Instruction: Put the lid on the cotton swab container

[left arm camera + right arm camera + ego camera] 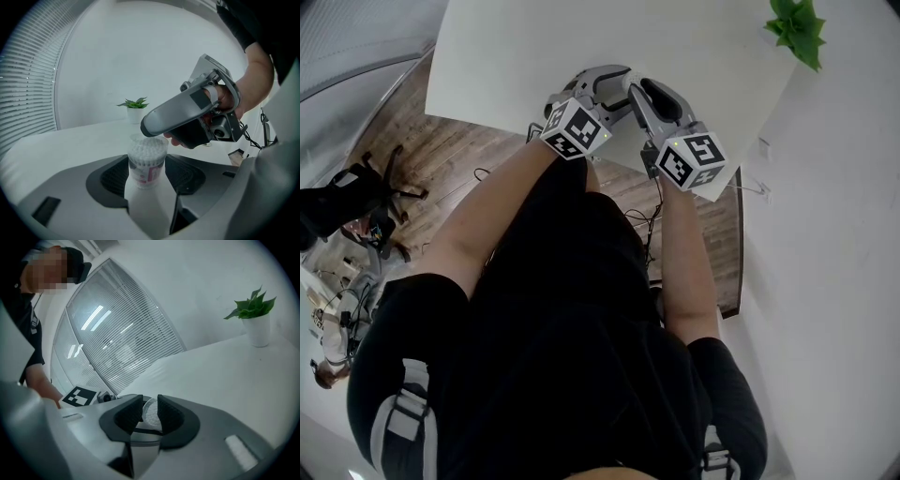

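Note:
The cotton swab container (pixel 147 161) is a clear round tub packed with white swabs and has a red label. It stands upright between the dark pads (pixel 110 177) of my left gripper (pixel 147 174), which is shut on it. The clear round lid (pixel 150 412) sits between the narrow jaws of my right gripper (pixel 150 412), which is shut on it, and the swabs show through it. From the left gripper view, the right gripper (pixel 187 117) reaches in from the right, its tip just over the container's rim. In the head view both grippers (pixel 598 84) (pixel 632 84) meet tip to tip over the white table (pixel 516 56).
A small potted plant (pixel 797 28) (pixel 255 324) stands at the table's far corner. The table's near edge (pixel 487 122) lies just below the grippers, with wooden floor beyond it. Glass walls with blinds (pixel 122 333) run behind the table.

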`<move>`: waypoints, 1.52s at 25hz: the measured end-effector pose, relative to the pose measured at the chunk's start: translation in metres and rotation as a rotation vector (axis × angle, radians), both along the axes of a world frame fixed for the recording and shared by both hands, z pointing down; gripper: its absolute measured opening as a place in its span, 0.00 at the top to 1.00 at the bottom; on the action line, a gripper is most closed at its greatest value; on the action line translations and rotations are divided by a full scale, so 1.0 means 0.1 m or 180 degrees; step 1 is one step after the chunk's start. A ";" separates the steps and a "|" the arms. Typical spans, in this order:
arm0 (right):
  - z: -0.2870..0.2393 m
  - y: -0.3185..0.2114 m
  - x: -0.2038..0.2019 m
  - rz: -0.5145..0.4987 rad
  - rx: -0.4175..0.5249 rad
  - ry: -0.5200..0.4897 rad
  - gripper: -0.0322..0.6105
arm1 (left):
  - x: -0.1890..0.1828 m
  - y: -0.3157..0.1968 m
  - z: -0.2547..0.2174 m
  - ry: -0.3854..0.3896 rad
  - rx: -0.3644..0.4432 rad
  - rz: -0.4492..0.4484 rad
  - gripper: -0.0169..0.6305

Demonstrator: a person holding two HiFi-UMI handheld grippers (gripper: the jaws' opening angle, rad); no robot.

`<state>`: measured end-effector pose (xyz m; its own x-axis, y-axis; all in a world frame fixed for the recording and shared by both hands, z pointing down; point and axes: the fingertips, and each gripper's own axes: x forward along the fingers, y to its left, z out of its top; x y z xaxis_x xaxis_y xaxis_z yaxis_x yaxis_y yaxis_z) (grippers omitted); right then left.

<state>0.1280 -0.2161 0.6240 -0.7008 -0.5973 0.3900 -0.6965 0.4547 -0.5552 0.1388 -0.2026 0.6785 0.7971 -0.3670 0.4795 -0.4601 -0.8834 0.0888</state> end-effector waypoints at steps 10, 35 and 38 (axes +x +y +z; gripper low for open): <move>0.09 0.00 -0.08 -0.0200 0.0231 0.0827 0.80 | -0.01 0.00 0.00 0.0007 0.0005 0.0024 0.59; -0.04 0.04 -0.08 -0.0125 0.0551 0.1220 0.83 | -0.31 0.10 -0.18 -0.0084 -0.0090 -0.0134 0.58; -0.31 0.04 -0.01 0.0014 0.0706 0.1096 0.83 | -0.43 0.12 -0.29 -0.0145 -0.0002 -0.0185 0.58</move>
